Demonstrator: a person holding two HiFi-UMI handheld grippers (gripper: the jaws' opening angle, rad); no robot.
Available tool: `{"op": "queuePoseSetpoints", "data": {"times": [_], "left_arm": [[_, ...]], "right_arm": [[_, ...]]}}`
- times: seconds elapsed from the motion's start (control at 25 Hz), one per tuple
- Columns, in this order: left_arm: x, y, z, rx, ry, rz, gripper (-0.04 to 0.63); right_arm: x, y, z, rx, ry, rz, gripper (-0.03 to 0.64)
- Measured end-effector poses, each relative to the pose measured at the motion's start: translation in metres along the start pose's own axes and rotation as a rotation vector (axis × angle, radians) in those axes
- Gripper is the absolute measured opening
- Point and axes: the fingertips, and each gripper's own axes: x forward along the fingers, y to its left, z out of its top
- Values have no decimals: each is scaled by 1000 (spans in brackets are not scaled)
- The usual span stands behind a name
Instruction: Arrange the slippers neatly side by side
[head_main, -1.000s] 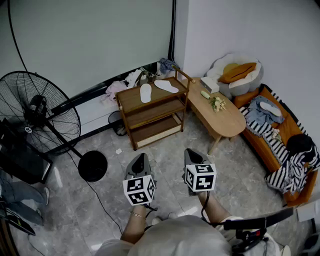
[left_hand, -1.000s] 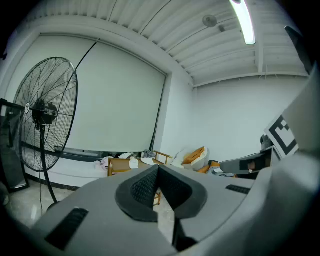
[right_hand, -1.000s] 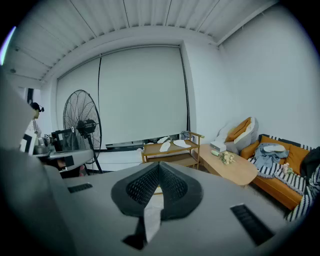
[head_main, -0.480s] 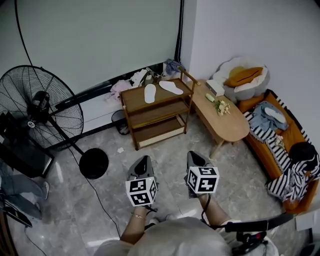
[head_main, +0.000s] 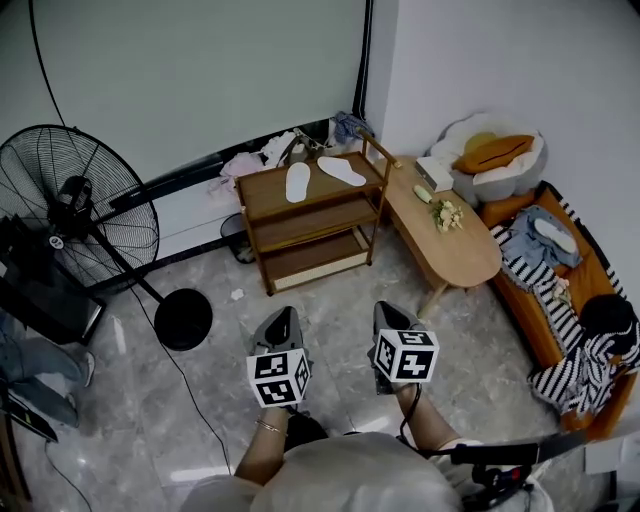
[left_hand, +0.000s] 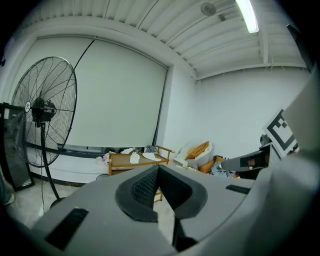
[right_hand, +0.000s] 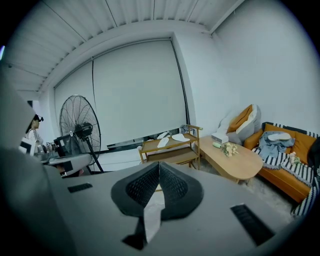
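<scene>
Two white slippers lie on the top of a wooden shelf rack (head_main: 263, 207) across the room. One slipper (head_main: 297, 181) points away; the other slipper (head_main: 342, 170) lies angled to its right. They also show small in the left gripper view as slippers (left_hand: 135, 158) and in the right gripper view as slippers (right_hand: 171, 138). My left gripper (head_main: 283, 323) and right gripper (head_main: 387, 316) hang side by side over the tiled floor, well short of the rack. Both are shut with nothing between the jaws, seen at left gripper (left_hand: 158, 169) and right gripper (right_hand: 158, 166).
A large standing fan (head_main: 75, 215) with a round base (head_main: 183, 319) and a trailing cable stands left. An oval wooden table (head_main: 452, 239) sits right of the rack. An orange sofa (head_main: 560, 300) with clothes lines the right wall. Clothes lie heaped behind the rack.
The view has shifted slightly, so the rack and fan sit a little differently in frame. Both grippers stay shut, held in about the same place.
</scene>
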Motion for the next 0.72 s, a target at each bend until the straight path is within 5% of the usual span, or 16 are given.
{"op": "queuePoseSetpoints", "data": {"times": [0.72], "left_arm": [[89, 1, 10, 15, 12, -51, 17]], "right_arm": [[62, -39, 24, 45, 3, -21, 34]]}}
